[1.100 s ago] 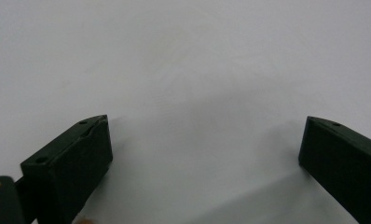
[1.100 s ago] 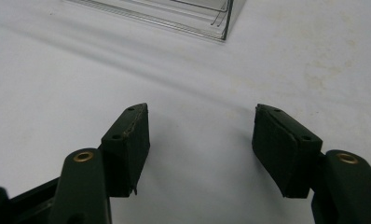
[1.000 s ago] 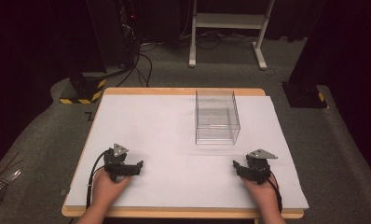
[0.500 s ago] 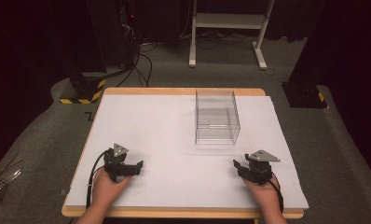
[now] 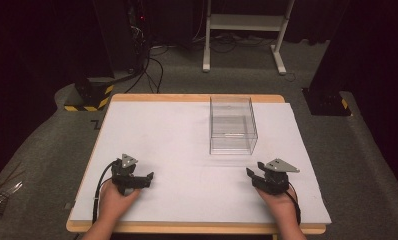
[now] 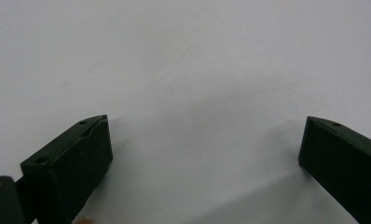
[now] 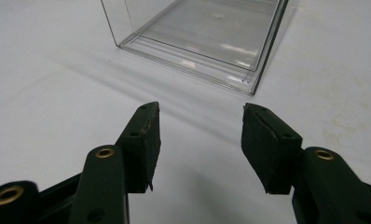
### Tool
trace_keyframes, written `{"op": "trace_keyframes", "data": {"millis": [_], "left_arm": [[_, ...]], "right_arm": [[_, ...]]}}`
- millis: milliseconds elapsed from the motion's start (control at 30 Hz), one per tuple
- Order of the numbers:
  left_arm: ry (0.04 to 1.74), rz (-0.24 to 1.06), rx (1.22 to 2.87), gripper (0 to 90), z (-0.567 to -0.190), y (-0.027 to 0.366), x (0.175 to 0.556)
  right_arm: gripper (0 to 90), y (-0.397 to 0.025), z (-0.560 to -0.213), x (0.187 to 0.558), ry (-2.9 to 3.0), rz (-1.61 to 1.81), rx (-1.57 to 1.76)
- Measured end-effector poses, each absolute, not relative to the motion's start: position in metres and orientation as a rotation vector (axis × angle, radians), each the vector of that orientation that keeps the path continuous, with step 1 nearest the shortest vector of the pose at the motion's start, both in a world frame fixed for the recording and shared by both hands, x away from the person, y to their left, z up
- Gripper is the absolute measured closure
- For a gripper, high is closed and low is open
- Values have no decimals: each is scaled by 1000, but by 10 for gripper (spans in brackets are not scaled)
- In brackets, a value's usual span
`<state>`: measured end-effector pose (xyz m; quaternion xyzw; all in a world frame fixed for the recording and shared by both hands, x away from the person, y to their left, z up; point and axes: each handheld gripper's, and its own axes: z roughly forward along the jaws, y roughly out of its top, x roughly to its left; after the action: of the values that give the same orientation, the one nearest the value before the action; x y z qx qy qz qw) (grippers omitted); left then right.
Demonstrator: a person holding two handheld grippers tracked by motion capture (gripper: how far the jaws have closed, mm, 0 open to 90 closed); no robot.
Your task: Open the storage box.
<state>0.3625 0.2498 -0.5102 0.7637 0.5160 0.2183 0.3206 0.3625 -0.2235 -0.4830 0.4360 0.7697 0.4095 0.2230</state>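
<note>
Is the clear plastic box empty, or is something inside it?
Empty. Through the clear plastic box only its bare floor and the white table cover show, in both views.

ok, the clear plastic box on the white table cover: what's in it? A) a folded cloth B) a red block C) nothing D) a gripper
C: the clear plastic box shows only its bare floor through its walls, and in the right gripper view it is see-through and empty too.
</note>
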Motion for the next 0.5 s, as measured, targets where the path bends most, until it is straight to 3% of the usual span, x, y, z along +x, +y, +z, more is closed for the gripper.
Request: {"op": "trace_keyframes", "data": {"millis": [500], "left_arm": [[1356, 574, 2006, 27, -510, 250, 362]], "right_arm": [[461, -214, -471, 371, 2101, 1189, 1192]]}}
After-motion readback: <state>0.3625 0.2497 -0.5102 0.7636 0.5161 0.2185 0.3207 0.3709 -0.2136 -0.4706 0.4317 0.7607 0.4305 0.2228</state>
